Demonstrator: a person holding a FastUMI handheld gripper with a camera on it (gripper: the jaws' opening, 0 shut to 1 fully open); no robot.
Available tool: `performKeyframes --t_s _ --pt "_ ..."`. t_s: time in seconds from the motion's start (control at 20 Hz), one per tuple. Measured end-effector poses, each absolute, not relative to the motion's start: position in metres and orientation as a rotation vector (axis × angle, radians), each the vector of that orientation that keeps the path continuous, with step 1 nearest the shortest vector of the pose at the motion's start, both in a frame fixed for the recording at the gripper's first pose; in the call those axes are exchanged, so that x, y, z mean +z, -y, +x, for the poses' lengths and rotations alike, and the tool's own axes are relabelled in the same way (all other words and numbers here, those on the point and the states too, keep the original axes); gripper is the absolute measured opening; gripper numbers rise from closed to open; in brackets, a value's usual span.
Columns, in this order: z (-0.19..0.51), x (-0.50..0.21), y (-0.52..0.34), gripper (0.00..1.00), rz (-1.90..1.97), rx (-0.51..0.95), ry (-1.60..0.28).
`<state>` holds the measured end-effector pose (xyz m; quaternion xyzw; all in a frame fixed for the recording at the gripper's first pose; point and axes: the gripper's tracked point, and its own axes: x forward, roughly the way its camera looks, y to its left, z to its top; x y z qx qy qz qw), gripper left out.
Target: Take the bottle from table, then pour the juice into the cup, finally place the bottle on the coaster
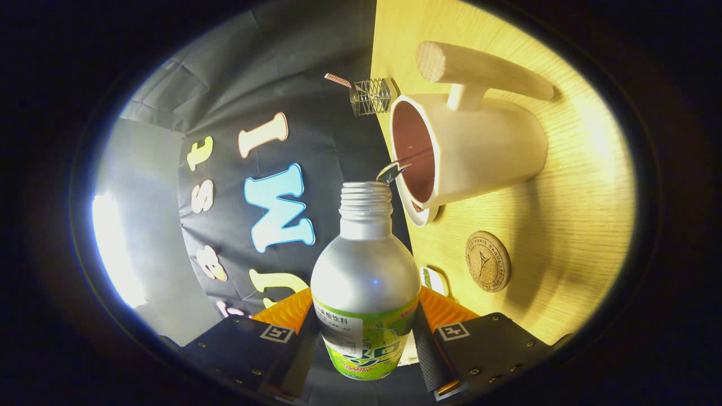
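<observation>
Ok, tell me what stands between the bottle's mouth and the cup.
Nothing visible does. The gripper is shut on the bottle, its open mouth at the rim of the cup, with liquid leaving the mouth toward the cup.

The silver aluminium bottle with a green label (365, 293) sits between the two fingers of the gripper (365, 344), one finger pressed on each side of its body, its open threaded neck pointing to 12 o'clock. A thin stream of liquid (393, 170) leaves the neck toward 1 o'clock and enters the mouth of the cream ceramic cup with a wooden peg handle (479, 149), which stands on the light wooden table (575, 225). The round cork coaster (488, 261) lies on the table at 6 o'clock from the cup and 2 o'clock from the fingers, apart from both. A small wire basket (371, 96) stands just beyond the cup, at its 10 o'clock.
</observation>
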<state>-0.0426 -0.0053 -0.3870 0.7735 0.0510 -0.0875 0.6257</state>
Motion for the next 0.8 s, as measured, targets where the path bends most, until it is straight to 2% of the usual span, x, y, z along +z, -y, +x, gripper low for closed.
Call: performKeyframes --t_s 0.8 --pt "-0.037 -0.379 0.012 0.77 1.830 -0.207 -0.090"
